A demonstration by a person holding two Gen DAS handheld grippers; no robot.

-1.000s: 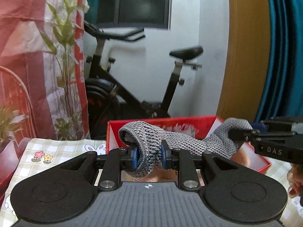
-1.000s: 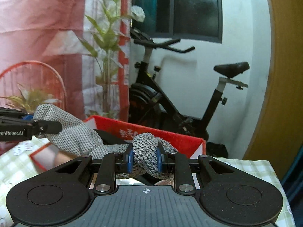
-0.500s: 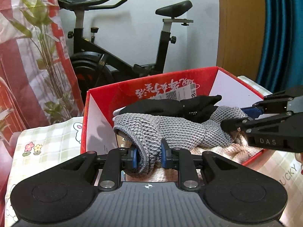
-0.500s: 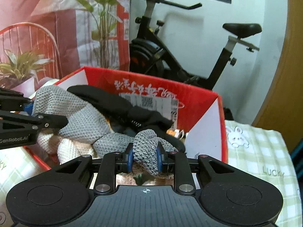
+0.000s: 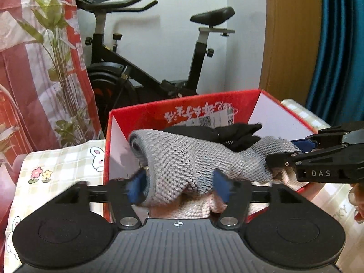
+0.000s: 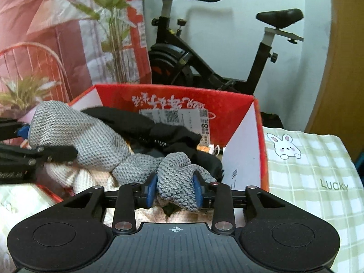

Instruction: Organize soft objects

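Two hand-held grippers, left (image 5: 179,187) spread wide, right (image 6: 174,187) pinching grey knit (image 6: 97,141), red box (image 6: 241,100), exercise bike (image 6: 204,52) behind.

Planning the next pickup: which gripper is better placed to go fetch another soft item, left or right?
Left. The left gripper has its jaws wide around the gray knit, not clamping it, so it can likely back away. The right gripper pinches the knit's other end over the red box.
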